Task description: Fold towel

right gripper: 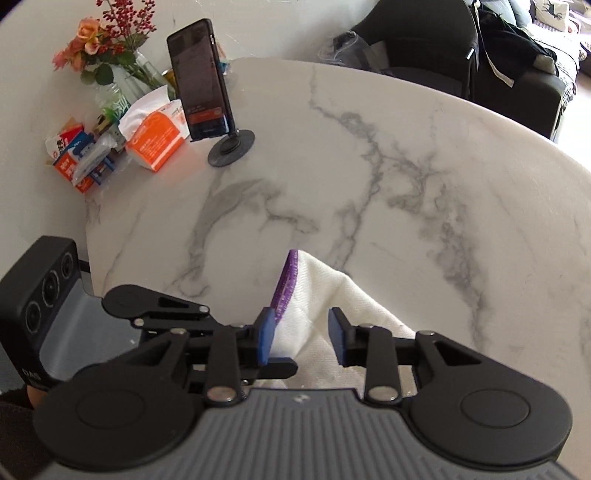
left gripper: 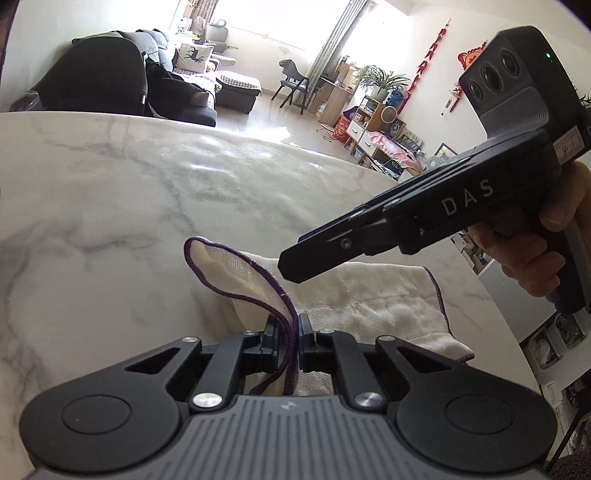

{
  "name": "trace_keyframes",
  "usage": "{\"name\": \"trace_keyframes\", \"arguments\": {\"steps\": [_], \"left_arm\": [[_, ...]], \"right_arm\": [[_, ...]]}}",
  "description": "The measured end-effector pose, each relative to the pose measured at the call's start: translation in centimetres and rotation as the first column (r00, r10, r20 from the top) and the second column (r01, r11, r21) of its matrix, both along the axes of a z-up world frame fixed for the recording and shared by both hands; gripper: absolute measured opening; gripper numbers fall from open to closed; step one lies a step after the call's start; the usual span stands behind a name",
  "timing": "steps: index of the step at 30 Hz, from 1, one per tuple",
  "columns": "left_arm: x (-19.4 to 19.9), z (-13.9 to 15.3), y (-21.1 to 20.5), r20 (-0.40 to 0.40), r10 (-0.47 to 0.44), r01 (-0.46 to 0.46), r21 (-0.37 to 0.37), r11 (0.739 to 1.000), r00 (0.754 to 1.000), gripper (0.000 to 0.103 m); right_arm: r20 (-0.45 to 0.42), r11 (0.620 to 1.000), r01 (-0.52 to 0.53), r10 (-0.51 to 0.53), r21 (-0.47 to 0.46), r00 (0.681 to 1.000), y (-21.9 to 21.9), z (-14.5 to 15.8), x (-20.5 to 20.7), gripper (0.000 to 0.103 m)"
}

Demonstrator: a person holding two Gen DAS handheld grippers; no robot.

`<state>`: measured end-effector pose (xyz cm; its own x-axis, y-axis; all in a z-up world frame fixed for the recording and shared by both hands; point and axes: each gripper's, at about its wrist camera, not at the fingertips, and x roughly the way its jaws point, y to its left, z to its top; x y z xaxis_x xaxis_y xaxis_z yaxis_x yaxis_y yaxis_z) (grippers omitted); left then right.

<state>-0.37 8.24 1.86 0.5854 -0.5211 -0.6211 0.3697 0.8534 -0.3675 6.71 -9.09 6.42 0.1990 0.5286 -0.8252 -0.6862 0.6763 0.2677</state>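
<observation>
A white, purple-edged towel [left gripper: 369, 299] lies rumpled on the marble table [left gripper: 110, 192], its edge pinched in the left gripper [left gripper: 287, 343], beneath the spread right gripper [right gripper: 301, 332].

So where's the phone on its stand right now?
In the right wrist view, the dark phone stands upright at the far left of the marble table, beside the orange tissue box.

White marble table [left gripper: 110, 192] with grey veining. Dark sofa [left gripper: 122, 85] behind it. Bright daylight through curtained window [left gripper: 288, 22]; pale glossy floor [left gripper: 273, 118].
</observation>
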Motion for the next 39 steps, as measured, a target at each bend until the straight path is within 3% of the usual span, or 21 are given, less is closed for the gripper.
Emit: {"name": "trace_keyframes", "arguments": {"steps": [5, 11, 14, 17, 24, 27, 32, 39], "left_arm": [[-0.2, -0.1, -1.6, 0.025, -0.020, 0.020, -0.008, 1.000, 1.000, 0.009], [-1.1, 0.2, -3.1, 0.075, -0.068, 0.070, -0.022, 0.997, 0.995, 0.012], [-1.7, 0.4, -3.4, 0.089, -0.085, 0.085, 0.006, 0.996, 0.992, 0.024], [-2.6, 1.1, -3.2, 0.114, -0.107, 0.104, 0.027, 0.994, 0.988, 0.054], [-4.5, 2.1, -2.7, 0.175, -0.154, 0.137, 0.108, 0.985, 0.972, 0.068], [-5.0, 2.2, -2.3, 0.183, -0.178, 0.160, 0.110, 0.981, 0.967, 0.070], [-5.0, 2.1, -1.5, 0.158, -0.210, 0.208, 0.033, 0.978, 0.965, 0.070], [-4.6, 2.0, -2.0, 0.166, -0.236, 0.228, 0.062, 0.972, 0.957, 0.071]], "right_arm": [[-0.082, 0.995, 0.100, -0.102, -0.029, 0.991, -0.1, 0.0, -0.4, 0.040], [-0.046, 0.988, 0.129, -0.134, -0.086, 0.990, 0.0, -0.4, -0.9, 0.035], [-0.026, 0.987, 0.132, -0.135, -0.096, 0.991, -0.5, -0.5, -1.3, 0.009], [-0.018, 0.986, 0.141, -0.143, -0.087, 0.990, -1.2, -0.5, -1.5, 0.007], [-0.010, 0.982, 0.185, -0.186, -0.049, 0.983, -4.0, -0.5, -1.8, 0.007], [-0.008, 0.978, 0.206, -0.206, -0.032, 0.978, -5.3, -0.5, -1.9, 0.007], [-0.006, 0.970, 0.242, -0.242, -0.005, 0.970, -7.5, -0.5, -2.1, 0.007], [-0.014, 0.961, 0.278, -0.278, 0.000, 0.960, -10.3, -0.7, -2.8, 0.007]]}}
